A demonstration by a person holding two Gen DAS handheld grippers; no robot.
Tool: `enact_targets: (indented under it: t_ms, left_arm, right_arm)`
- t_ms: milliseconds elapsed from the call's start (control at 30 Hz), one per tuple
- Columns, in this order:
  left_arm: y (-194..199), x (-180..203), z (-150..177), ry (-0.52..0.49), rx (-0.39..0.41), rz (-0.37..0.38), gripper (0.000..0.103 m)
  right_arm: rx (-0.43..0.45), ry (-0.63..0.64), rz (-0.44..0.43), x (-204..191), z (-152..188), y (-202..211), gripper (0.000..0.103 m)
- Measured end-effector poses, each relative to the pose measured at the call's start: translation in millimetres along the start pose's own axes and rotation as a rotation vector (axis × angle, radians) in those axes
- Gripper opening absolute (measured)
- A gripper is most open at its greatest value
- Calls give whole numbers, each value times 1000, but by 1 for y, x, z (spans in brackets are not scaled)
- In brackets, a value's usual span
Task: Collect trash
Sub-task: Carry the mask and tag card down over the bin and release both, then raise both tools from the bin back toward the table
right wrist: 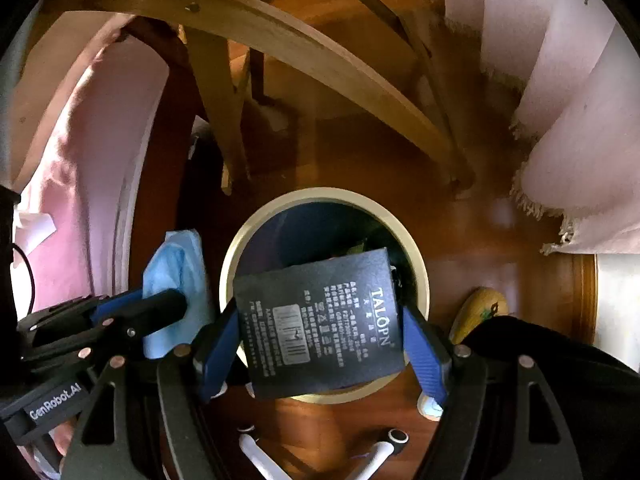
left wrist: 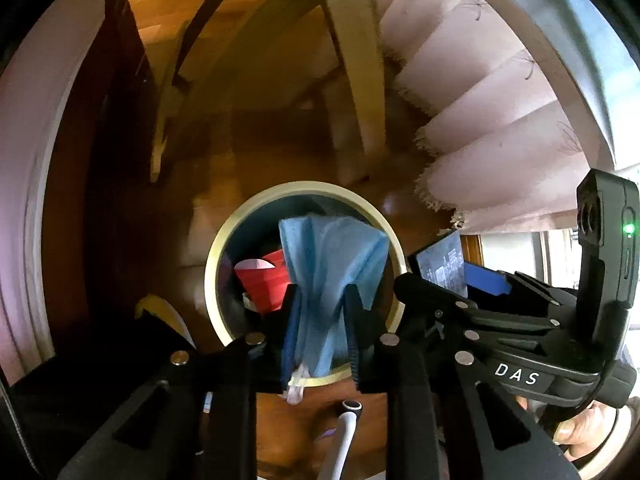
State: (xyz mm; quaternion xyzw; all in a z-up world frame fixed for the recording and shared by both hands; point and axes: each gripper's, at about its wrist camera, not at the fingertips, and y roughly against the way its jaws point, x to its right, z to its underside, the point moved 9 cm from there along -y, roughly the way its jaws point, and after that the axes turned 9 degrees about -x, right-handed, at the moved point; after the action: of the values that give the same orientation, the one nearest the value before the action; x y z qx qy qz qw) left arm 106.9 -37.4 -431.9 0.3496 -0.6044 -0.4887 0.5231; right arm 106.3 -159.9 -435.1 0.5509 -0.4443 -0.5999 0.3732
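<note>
left wrist: left gripper (left wrist: 320, 300) pinches blue mask (left wrist: 336, 256) over bin (left wrist: 224, 248).

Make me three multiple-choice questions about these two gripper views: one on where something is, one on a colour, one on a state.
1. Where is the round cream-rimmed waste bin?
A. on the wooden floor
B. on a chair seat
C. on a shelf

2. What colour is the crumpled cloth held by the left gripper?
A. yellow
B. light blue
C. white

3. How is the right gripper?
A. open and empty
B. shut on the black printed card
C. out of view

Key: A, floor surrounds the bin; B, blue cloth between the jaws; B, jaws clamp the card's edges.
</note>
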Motion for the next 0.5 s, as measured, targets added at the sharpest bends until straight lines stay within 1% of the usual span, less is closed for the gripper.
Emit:
enact_targets:
  t_ms: [33, 67, 100, 133, 167, 200, 367, 500]
  left_arm:
    - [0, -1, -1, 2, 1, -1, 24]
    - [-1, -2, -2, 5, 1, -6, 28]
    - [-1, -2, -2, 7, 0, -11, 34]
    - [-3, -4, -2, 9, 1, -19, 38]
    - [-3, -6, -3, 10, 3, -27, 45]
    - [-4, -7, -3, 10, 4, -34, 49]
    - [-6, -9, -2, 13, 4, -52, 50]
    - [-5, -13, -1, 29, 2, -53, 55]
  right_arm:
    - [-3, -8, 1, 2, -1, -3, 77]
    - [-8, -17, -1, 3, -1, -5, 77]
    - [-14, -31, -9, 4, -2, -7, 77]
    - [-17, -41, -16, 5, -2, -8, 78]
    - [-19, -47, -21, 6, -4, -9, 78]
    - [-21, -52, -26, 6, -5, -9, 78]
    - [-23, -49, -29, 7, -6, -12, 81]
    - [-24, -48, -31, 6, -6, -14, 81]
